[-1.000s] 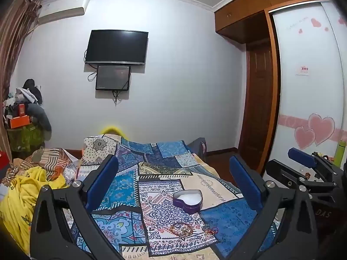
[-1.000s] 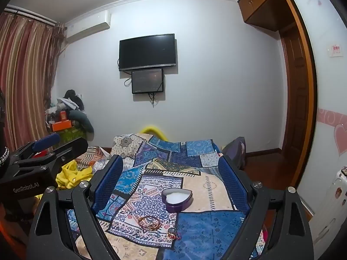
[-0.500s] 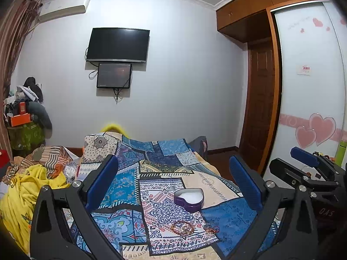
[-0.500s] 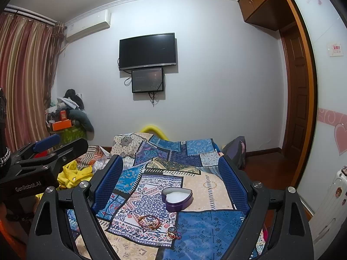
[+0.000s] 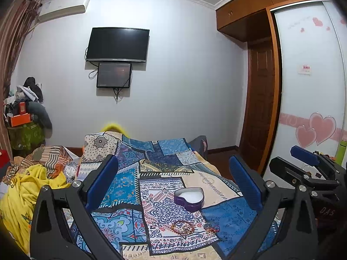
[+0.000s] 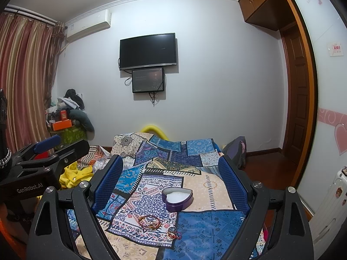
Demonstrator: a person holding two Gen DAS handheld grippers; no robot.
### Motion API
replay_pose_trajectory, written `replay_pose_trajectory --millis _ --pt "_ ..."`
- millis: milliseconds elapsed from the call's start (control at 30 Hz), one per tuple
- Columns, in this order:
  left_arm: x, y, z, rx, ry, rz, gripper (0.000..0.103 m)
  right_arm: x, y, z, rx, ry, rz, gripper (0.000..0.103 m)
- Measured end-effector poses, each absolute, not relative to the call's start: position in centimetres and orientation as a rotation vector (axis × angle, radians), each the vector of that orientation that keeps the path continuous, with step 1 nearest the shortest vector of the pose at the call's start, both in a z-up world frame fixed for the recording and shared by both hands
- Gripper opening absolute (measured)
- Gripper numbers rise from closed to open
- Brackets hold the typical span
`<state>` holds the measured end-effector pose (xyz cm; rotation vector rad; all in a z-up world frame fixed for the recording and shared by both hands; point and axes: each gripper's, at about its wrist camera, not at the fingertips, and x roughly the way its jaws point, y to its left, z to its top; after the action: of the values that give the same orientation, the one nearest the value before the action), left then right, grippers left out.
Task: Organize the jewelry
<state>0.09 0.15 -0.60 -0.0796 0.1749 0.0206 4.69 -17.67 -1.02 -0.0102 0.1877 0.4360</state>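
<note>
While nothing has yet been picked up, the bed (image 6: 208, 223) fills the lower middle of both wrist views, covered by a patchwork quilt (image 5: 121, 186) in blue, cream and red prints. Beside it on the left lies a heap of yellow bedding (image 5: 23, 195).

Both tools hang above the near end of the bed, well apart from anything on it. The left gripper (image 5: 173, 182) has its jaws spread wide with nothing between them, and the right gripper (image 6: 171, 179) is likewise wide and unloaded.

On the quilt sits a purple heart-shaped box (image 6: 177, 199), lid off, its white lining showing and apparently nothing inside. Nearer the cameras, apart from the box, lies a beaded bracelet (image 6: 150, 219) in orange and gold tones. Just beside that, toward the right, is a small cluster with a ring and red loops (image 6: 173, 234); its exact pieces are too small to tell.

By my reading the task stands at its very start, in the approach. The next move probably calls for lowering one gripper to the bracelet, narrowing the jaws around its thin band against the soft quilt, then carrying it over into the box.
</note>
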Motion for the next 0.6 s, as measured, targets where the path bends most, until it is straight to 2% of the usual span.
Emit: replay_pose_trajectory --millis 600 --pt "0.14 0.13 -1.19 -0.07 0.177 0.022 0.103 4.69 -17.75 -1.03 -0.01 0.19 0.436 0.088"
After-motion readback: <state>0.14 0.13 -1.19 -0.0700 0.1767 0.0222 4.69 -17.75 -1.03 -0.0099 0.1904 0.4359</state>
